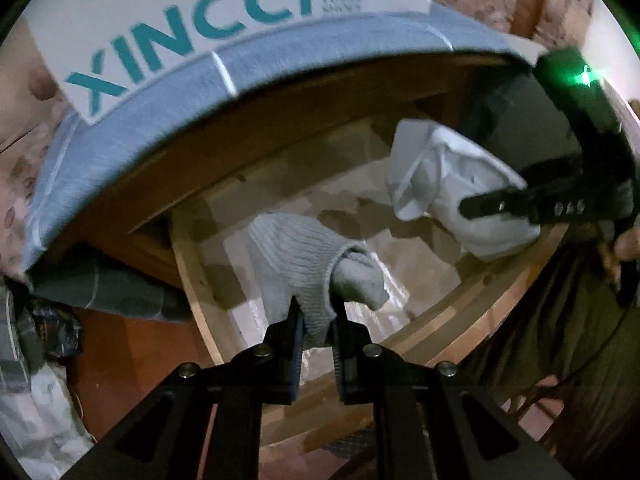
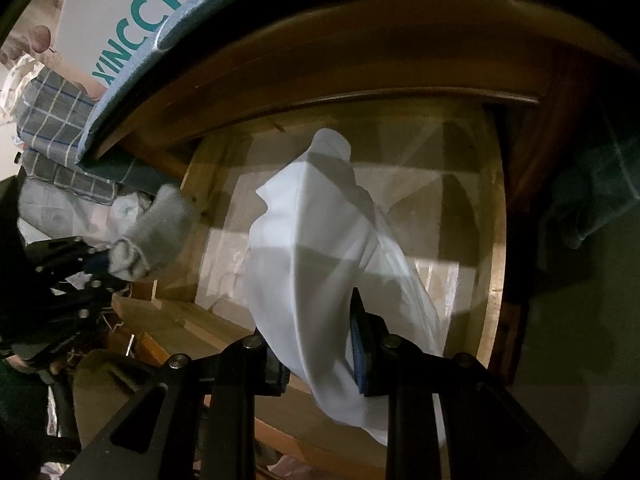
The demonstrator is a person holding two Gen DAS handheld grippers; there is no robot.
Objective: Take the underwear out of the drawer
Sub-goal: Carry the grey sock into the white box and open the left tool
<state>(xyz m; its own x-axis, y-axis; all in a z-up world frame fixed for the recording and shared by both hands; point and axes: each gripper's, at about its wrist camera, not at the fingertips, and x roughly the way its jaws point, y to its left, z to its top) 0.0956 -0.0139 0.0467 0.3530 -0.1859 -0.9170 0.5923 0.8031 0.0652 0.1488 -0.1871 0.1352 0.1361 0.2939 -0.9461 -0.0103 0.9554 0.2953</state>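
Note:
The wooden drawer [image 1: 460, 320] stands pulled out, its bottom lined with pale paper. My left gripper [image 1: 318, 308] is shut on a grey ribbed knit piece [image 1: 304, 264] that hangs above the drawer's left side. My right gripper [image 2: 320, 340] is shut on a white cloth garment [image 2: 320, 232], which drapes over its fingers above the drawer [image 2: 494, 240]. In the left wrist view the right gripper [image 1: 500, 204] reaches in from the right with the white garment [image 1: 436, 176]. In the right wrist view the left gripper [image 2: 94, 262] holds the grey knit piece [image 2: 152, 232] beyond the drawer's left wall.
A white package with teal XINCCI lettering [image 1: 200, 32] lies on blue-grey cloth [image 1: 300, 56] over the cabinet top above the drawer. Checked fabric [image 2: 56, 120] and other laundry pile up at the left. A person's hand [image 1: 628, 244] and olive clothing [image 1: 560, 320] are at the right.

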